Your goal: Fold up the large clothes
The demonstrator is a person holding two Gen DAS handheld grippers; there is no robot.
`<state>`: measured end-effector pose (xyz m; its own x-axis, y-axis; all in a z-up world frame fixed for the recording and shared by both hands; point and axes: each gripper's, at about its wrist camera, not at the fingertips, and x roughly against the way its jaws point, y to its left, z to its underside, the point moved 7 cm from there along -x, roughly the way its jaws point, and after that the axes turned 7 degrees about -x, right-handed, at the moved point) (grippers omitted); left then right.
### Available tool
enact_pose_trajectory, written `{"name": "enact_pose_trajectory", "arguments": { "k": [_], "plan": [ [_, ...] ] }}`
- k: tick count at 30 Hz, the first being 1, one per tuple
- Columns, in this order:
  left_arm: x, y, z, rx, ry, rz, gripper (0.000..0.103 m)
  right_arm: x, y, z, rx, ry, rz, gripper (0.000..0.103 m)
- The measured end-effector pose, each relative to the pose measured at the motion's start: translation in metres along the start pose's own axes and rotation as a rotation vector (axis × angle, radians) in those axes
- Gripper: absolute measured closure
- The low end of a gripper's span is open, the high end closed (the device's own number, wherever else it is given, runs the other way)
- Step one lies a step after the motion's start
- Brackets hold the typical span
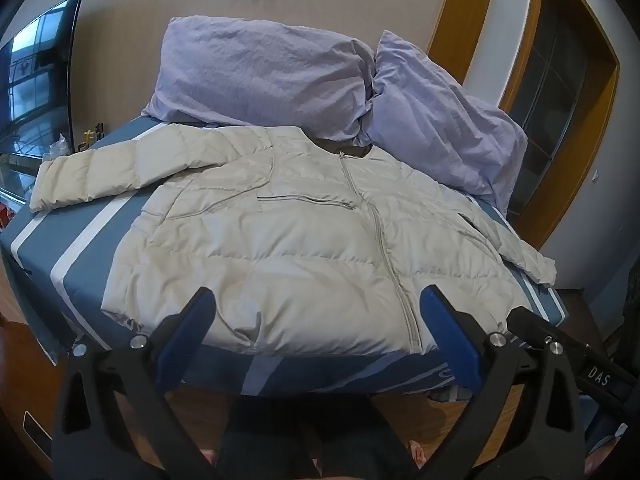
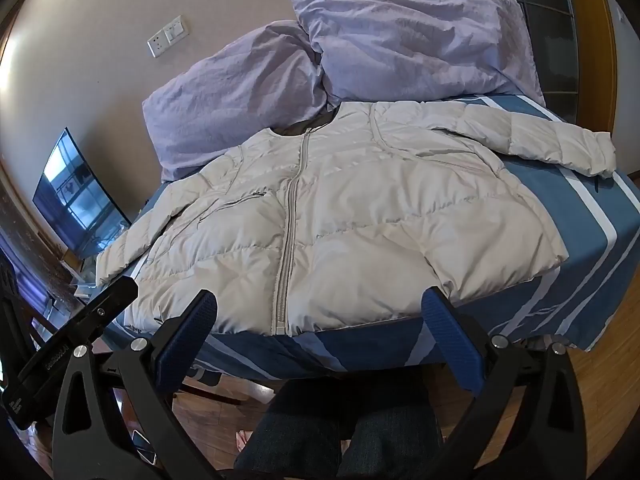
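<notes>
A cream puffer jacket (image 1: 304,240) (image 2: 360,216) lies flat on the bed, front up and zipped, its collar toward the pillows and its hem at the near edge. Both sleeves are spread outward; one sleeve (image 1: 84,176) reaches the bed's left edge in the left wrist view, the other sleeve (image 2: 560,140) reaches far right in the right wrist view. My left gripper (image 1: 318,300) hangs open above the hem, nothing between its blue pads. My right gripper (image 2: 320,304) is open too, just short of the hem by the zipper's end. Neither touches the jacket.
The bed (image 1: 80,240) (image 2: 592,216) has a blue sheet with white stripes. Two lilac pillows (image 1: 260,72) (image 1: 440,120) lean on the wall behind the jacket. A TV screen (image 1: 36,76) stands at the left, a wooden door frame (image 1: 580,120) at the right. The person's dark-trousered legs (image 2: 344,432) stand on wooden floor below.
</notes>
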<state>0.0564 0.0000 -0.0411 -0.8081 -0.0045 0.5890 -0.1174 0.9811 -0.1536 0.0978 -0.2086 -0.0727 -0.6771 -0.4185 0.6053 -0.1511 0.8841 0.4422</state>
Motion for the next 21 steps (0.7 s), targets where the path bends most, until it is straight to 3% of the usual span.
{"name": "enact_pose_trajectory", "arguments": {
  "k": [21],
  "plan": [
    [-0.0003,0.0000,0.0004,0.001,0.006,0.000,0.002,-0.0006,-0.0009,0.0001,-0.002,0.001,-0.001,0.001]
  ]
}}
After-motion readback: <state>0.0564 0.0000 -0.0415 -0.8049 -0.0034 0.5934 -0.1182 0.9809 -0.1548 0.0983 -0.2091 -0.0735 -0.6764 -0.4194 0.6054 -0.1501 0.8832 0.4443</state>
